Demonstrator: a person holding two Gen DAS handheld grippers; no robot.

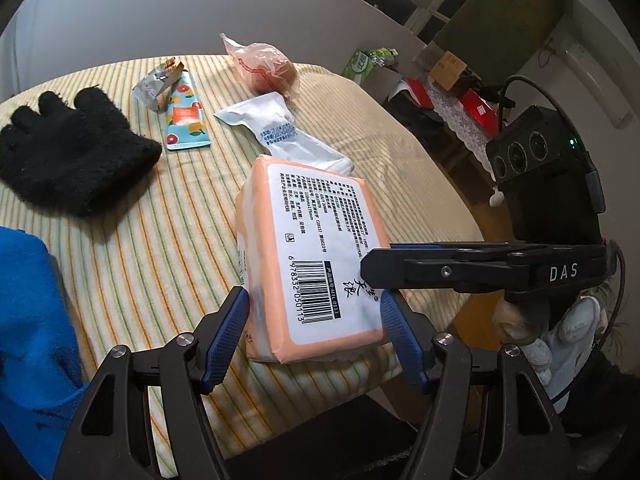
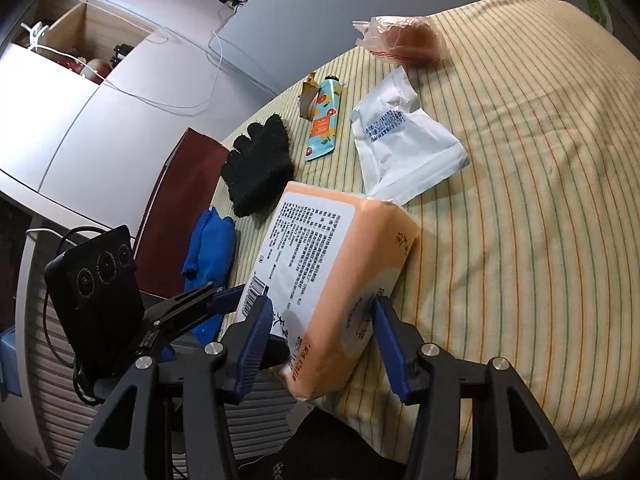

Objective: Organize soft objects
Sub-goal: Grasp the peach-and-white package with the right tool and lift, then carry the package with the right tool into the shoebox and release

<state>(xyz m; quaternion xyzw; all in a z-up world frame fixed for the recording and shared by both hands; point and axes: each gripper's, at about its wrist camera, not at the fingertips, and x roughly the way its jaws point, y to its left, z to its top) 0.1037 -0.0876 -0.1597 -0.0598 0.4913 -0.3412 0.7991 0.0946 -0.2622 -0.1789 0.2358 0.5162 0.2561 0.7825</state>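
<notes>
Both grippers are at the near edge of the table (image 1: 132,248), which is covered in a yellow striped cloth, and both are working on one item: the orange plastic-wrapped tissue pack with a white printed label (image 1: 316,256). It lies flat near that edge, label up. The left gripper (image 1: 314,332) has its jaws spread to either side of the pack's near end, the blue pads beside the wrapper but not clearly pressing it. The right gripper (image 2: 318,340) straddles the pack's near corner; its left pad touches the label face and the right pad meets the side, though a firm pinch cannot be confirmed. Judged step: securing the pack for relocation. The next move calls for a firm closure without crushing the soft wrapper. The black fuzzy knit glove (image 1: 68,152), blue folded cloth (image 1: 32,340) and white plastic pouch (image 1: 280,136) lie untouched.
</notes>
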